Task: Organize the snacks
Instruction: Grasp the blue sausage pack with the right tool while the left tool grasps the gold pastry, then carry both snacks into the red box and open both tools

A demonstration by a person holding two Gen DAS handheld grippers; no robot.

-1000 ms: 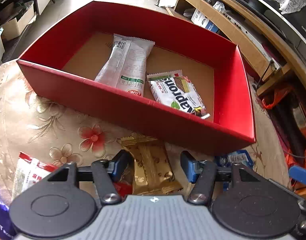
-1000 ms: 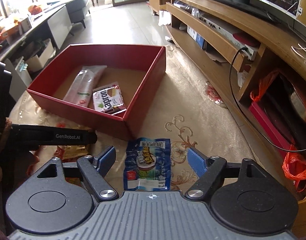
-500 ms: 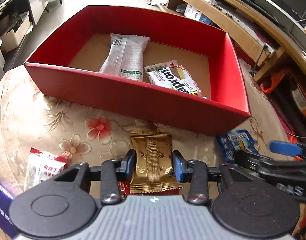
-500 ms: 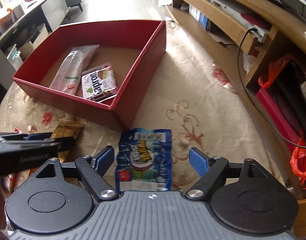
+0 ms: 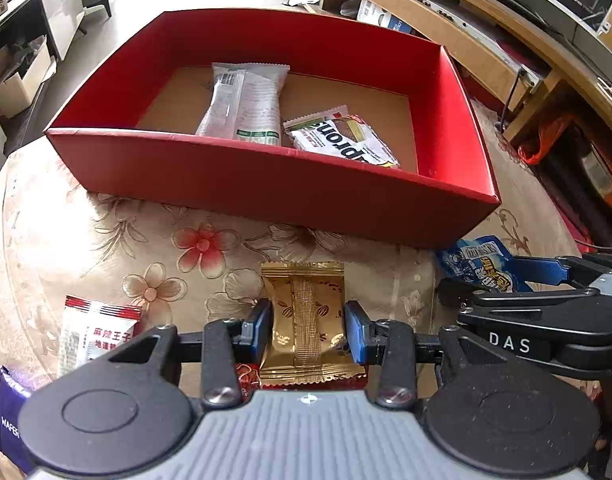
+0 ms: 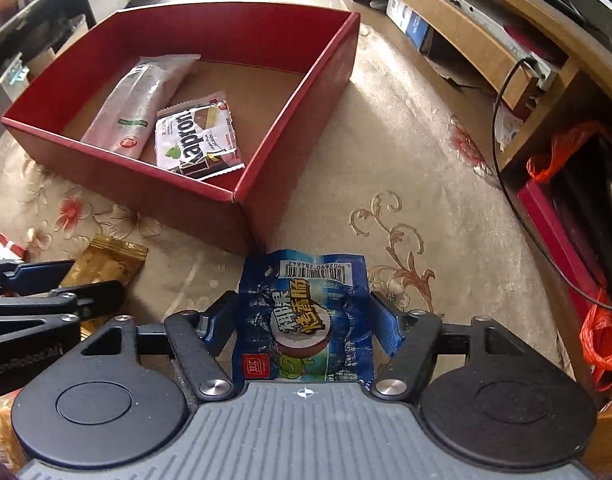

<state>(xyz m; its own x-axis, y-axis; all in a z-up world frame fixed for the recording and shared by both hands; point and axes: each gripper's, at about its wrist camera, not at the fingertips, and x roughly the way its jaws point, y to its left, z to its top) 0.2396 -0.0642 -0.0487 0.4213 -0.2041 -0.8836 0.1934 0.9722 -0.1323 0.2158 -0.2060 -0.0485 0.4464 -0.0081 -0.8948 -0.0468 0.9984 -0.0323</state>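
Both tools have closed in over the last second. The left hand-held gripper (image 5: pixel 308 330), which stood wide around the gold foil snack packet (image 5: pixel 306 320), now has its blue pads (image 5: pixel 262 326) pressed against the packet's two long sides, so it grips the packet. The right hand-held gripper (image 6: pixel 302 330), a second ago well open above the crinkled blue plastic snack bag (image 6: pixel 304 320), has narrowed until its pads sit at the bag's edges; it seems to hold the bag, though how firmly is hard to tell. Both snacks still lie low on the floral-patterned cream worktop (image 5: pixel 106 240), not yet lifted. To my judgement this means the picking is done and the carry into the open red cardboard box (image 5: pixel 266 184) comes next.

The box already holds a long clear-and-white wrapped bar (image 5: pixel 246 104) and, just beside it, a white wafer packet with dark lettering (image 5: pixel 341 136). Bare brown floor shows on the box's right part and along its far wall, so there is room for both. The near wall stands upright between the snacks and that room, so each must rise over its rim. The two tools work near each other, the right one's arm showing beside the left one's pad. A small red-and-white sachet (image 5: pixel 94 332) and a purple wafer pack (image 5: pixel 8 412) lie at the left, clear of the path.
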